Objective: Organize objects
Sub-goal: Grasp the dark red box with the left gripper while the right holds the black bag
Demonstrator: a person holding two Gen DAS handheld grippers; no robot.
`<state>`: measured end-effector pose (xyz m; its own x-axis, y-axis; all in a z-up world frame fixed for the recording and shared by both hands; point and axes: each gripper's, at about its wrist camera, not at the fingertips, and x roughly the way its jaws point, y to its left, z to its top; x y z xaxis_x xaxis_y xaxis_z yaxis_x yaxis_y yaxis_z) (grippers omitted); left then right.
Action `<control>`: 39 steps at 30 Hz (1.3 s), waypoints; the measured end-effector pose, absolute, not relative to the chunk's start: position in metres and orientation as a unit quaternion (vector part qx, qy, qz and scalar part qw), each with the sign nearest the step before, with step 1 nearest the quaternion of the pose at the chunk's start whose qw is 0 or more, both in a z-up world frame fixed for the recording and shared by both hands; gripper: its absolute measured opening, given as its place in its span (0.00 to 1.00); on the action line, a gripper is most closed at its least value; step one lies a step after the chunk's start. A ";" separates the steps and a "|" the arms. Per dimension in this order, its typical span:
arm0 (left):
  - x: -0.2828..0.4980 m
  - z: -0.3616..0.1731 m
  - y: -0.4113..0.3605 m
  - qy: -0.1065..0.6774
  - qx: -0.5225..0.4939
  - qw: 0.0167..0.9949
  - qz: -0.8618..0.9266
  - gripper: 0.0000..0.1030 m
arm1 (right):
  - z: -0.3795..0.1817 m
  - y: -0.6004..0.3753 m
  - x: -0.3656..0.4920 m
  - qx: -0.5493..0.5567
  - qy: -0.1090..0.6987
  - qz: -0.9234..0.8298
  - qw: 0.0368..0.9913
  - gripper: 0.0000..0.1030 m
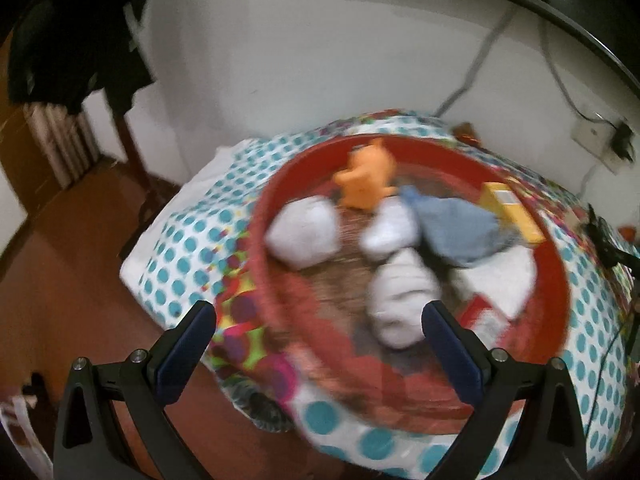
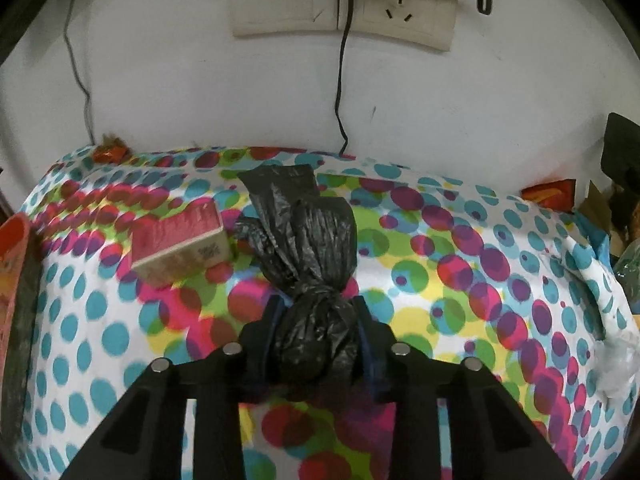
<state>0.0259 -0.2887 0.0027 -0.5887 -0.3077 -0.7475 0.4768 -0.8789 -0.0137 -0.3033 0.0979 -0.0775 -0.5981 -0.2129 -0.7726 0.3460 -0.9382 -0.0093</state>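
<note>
Right now both grippers pitch steeply down at the table.

Right gripper (image 2: pixel 318 312): jaws squeezed in tight on a knotted black plastic bag (image 2: pixel 310 280), pads pressing its bunched near end from both sides. The rest of the bag runs away from the jaws, its loose far end lying on the dotted tablecloth (image 2: pixel 460 264). Just left of the bag, far of the jaws, sits a red-and-cream box (image 2: pixel 180 242), near it but whether touching I can't tell. Wall sockets (image 2: pixel 344 4) with cables further back.

Left gripper (image 1: pixel 316 324): jaws wide apart, nothing between the pads. View is motion-blurred. It hangs over the near rim of a red round basket (image 1: pixel 556 280) on the same cloth. Closest to the right finger is a white bundle (image 1: pixel 400 300); beyond it two more white bundles (image 1: pixel 304 232), a blue-grey cloth (image 1: pixel 460 232), a yellow box (image 1: pixel 512 212) at right, and an orange toy figure (image 1: pixel 366 176) at the far side.
</note>
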 end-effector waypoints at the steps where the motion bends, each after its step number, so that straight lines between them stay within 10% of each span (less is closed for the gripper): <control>1: 0.021 0.008 -0.278 0.096 0.394 0.209 -0.890 1.00 | -0.076 0.102 -0.299 0.419 0.075 -0.891 0.160 0.31; 18: -0.127 0.038 -0.084 -0.008 0.416 -0.036 -0.909 1.00 | -0.075 0.188 -0.251 0.425 0.023 -0.889 0.171 0.31; 39: -0.319 -0.044 -0.015 -0.052 0.493 -0.071 -0.865 0.99 | -0.075 0.184 -0.251 0.424 0.034 -0.889 0.168 0.33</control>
<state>-0.3191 -0.0149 -0.0442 -0.5029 0.0724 -0.8613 -0.1750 -0.9844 0.0195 -0.2508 0.1842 -0.0748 -0.5839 -0.2697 -0.7657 0.3277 -0.9413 0.0816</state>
